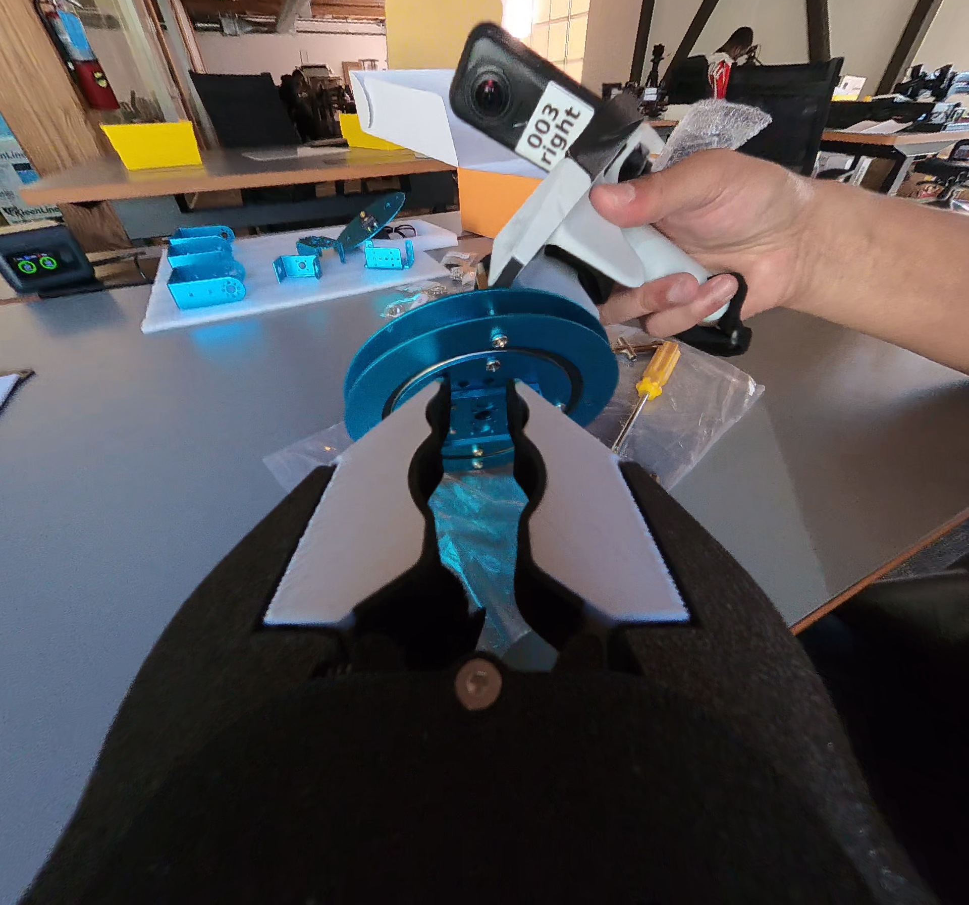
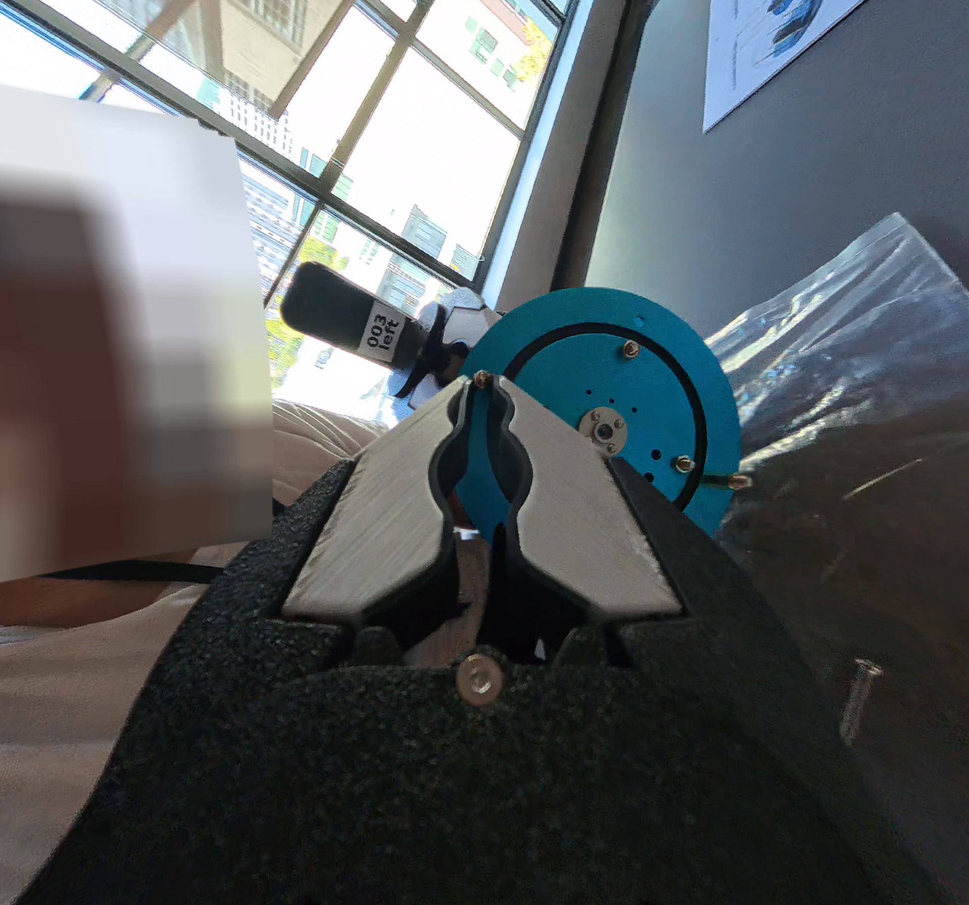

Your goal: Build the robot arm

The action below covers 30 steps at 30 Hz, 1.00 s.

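Left tool: the left tool (image 1: pixel 476 391) is clamped on a small blue metal bracket block (image 1: pixel 476 421) fixed to the near face of the round blue metal double-disc turntable (image 1: pixel 529 350).
Right tool: the right tool (image 2: pixel 482 386) is nearly closed, its tips pinching a small brass screw (image 2: pixel 480 377) at the disc's rim; whether the pads truly grip it is hard to tell.
Turntable: it stands on edge, tilted, above a clear plastic bag (image 1: pixel 697 408) lying on the grey counter (image 1: pixel 131 434).
Hand: a person's hand (image 1: pixel 697 235) holds the right tool's white handle just behind the disc.
Nearby: a yellow-handled screwdriver (image 1: pixel 650 381) lies on the bag, right of the disc, and a loose silver screw (image 2: pixel 860 702) rests beside the right tool.
Farther back: a white board (image 1: pixel 293 287) carries several blue metal brackets (image 1: pixel 207 271), well apart from the disc.
Paper: a printed sheet with blue part drawings (image 2: pixel 776 25) lies on the counter beyond the bag.
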Each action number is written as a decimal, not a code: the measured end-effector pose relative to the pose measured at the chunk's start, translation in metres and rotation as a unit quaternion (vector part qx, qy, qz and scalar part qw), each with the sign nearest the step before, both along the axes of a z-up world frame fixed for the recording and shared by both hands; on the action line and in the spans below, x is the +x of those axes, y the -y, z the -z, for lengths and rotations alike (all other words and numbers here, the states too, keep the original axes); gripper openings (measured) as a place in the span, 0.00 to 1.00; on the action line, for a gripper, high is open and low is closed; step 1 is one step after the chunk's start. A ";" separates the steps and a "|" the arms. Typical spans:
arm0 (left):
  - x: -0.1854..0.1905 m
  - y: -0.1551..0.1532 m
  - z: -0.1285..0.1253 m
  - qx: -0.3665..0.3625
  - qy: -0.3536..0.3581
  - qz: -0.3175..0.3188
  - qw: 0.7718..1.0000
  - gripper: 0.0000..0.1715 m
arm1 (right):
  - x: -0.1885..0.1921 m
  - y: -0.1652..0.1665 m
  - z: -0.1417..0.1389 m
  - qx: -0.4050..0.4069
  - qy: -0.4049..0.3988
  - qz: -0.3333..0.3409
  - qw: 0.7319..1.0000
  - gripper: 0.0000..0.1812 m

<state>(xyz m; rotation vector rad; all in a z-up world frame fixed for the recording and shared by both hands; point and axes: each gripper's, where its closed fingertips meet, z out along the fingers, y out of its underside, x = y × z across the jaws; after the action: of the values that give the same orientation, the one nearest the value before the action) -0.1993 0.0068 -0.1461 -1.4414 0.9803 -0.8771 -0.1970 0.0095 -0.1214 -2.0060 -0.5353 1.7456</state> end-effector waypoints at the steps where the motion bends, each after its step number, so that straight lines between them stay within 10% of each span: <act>1: 0.000 0.001 -0.004 0.004 0.003 0.001 1.000 0.12 | -0.001 0.000 -0.004 -0.007 -0.014 0.000 1.000 0.02; 30: -0.008 0.002 -0.016 -0.006 0.048 0.069 0.996 0.10 | -0.006 -0.001 0.005 0.007 -0.023 -0.003 1.000 0.02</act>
<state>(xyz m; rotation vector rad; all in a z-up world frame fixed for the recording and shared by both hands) -0.2073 0.0047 -0.1304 -1.3410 1.0121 -1.0467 -0.2030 0.0105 -0.1263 -1.9519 -0.5385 1.7810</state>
